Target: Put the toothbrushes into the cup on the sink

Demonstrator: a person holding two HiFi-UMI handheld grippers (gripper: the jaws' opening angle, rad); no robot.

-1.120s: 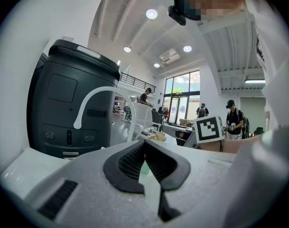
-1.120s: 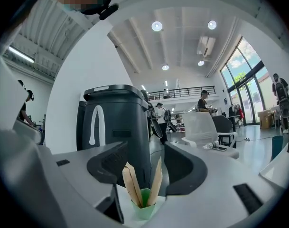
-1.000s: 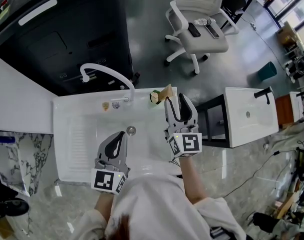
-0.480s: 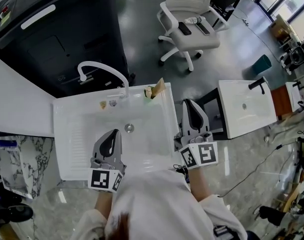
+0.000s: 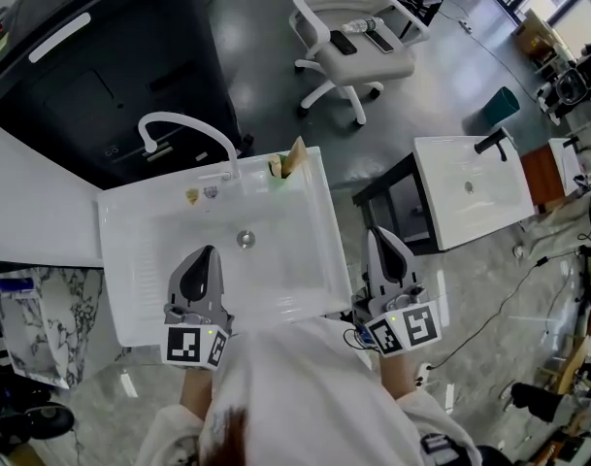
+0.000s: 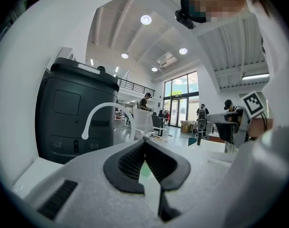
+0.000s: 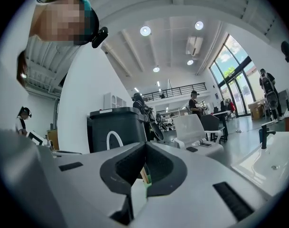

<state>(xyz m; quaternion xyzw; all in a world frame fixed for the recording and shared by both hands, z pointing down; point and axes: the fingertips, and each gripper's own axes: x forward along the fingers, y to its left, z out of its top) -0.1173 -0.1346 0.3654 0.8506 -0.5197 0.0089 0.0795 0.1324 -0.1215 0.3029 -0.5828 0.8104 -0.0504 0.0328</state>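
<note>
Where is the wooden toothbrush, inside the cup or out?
Inside: the pale wooden toothbrush stands tilted in the small green cup on the white sink's back right corner.

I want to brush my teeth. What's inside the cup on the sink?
Tan toothbrush handles stick up out of the cup. How many is too small to tell, and the cup's wall hides whatever lies lower inside.
</note>
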